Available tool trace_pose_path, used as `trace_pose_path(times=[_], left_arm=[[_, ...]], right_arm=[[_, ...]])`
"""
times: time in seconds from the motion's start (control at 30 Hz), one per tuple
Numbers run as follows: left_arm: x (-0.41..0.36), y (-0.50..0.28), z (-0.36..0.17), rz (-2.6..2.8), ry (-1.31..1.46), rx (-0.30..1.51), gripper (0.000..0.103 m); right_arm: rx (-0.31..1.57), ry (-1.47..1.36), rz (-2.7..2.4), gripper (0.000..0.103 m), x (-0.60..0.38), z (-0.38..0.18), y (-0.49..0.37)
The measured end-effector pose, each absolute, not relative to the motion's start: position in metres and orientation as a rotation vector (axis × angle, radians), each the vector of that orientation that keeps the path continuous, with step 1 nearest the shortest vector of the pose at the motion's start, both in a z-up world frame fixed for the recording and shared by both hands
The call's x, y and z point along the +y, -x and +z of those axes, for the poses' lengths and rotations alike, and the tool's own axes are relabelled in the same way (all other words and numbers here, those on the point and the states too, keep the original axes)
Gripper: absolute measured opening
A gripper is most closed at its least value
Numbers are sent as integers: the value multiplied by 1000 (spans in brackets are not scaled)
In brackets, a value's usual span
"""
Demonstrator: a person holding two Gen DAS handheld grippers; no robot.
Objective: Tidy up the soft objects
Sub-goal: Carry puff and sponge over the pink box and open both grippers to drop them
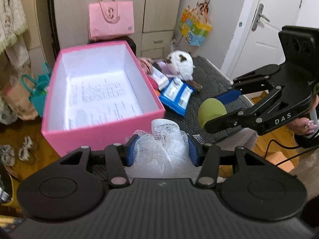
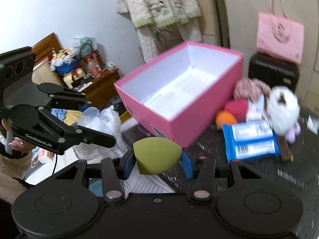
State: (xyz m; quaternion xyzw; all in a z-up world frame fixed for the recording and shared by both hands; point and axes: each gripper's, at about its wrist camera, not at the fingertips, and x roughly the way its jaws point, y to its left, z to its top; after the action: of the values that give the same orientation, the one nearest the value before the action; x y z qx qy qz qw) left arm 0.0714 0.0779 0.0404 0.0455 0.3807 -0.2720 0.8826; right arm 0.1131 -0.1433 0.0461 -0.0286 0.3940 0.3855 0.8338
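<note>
Surface: a dark quilted mat (image 2: 249, 179) covers the top on which everything rests; its weave is blurred in the right wrist view
Room: pale cupboard doors (image 1: 159, 6) stand behind the surface; a white door (image 1: 269, 29) with a metal handle stands to the right in the left wrist view; wooden floor (image 1: 20, 135) shows below the box's near left corner; a patterned cloth (image 2: 159, 6) hangs on the wall; a wooden cabinet (image 2: 103, 87) heaped with clutter stands in the far corner
Box: one pink box (image 1: 99, 133), open, white inside, with printed paper (image 1: 99, 99) lying on its bottom; it sits on the mat
Bags: one pink tote bag (image 1: 111, 20) on a dark case (image 2: 273, 73) behind the box; one colourful paper bag (image 1: 194, 27) hanging by the cupboard; one teal bag (image 1: 38, 91) on the floor
Soft things beside the box: one white plush toy (image 2: 283, 111), one red ball (image 2: 237, 108), one orange ball (image 2: 225, 119), one pinkish knitted piece (image 2: 249, 87); all close together, right of the box
Packets: one blue packet (image 2: 251, 139) lying flat on the mat, against the plush toy
Left gripper (image 1: 162, 153): clamped on one white mesh bath puff (image 1: 163, 145), both blue pads pressing its sides; held just before the box's near wall
Right gripper (image 2: 157, 159): gripping one green teardrop sponge (image 2: 155, 155) between its blue pads; held in the air near the box's near corner
Hands: one hand (image 1: 308, 125) on the right gripper's handle; one hand (image 2: 17, 143) on the left's
</note>
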Motion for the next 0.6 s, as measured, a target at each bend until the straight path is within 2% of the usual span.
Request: trace_pose_path(times=[0.33,0.43,0.6], left_arm=[[97,-136,52,-505,-57,744,50],[97,-166,36,-420,-54,727,50],[96,-217,-2,-400,-29,834,50]], right_arm=[[691,63,735,55,-115,85,-177],[672,32,802,55,-107,84,-202],[708,92,816,55,-72,66,-244]])
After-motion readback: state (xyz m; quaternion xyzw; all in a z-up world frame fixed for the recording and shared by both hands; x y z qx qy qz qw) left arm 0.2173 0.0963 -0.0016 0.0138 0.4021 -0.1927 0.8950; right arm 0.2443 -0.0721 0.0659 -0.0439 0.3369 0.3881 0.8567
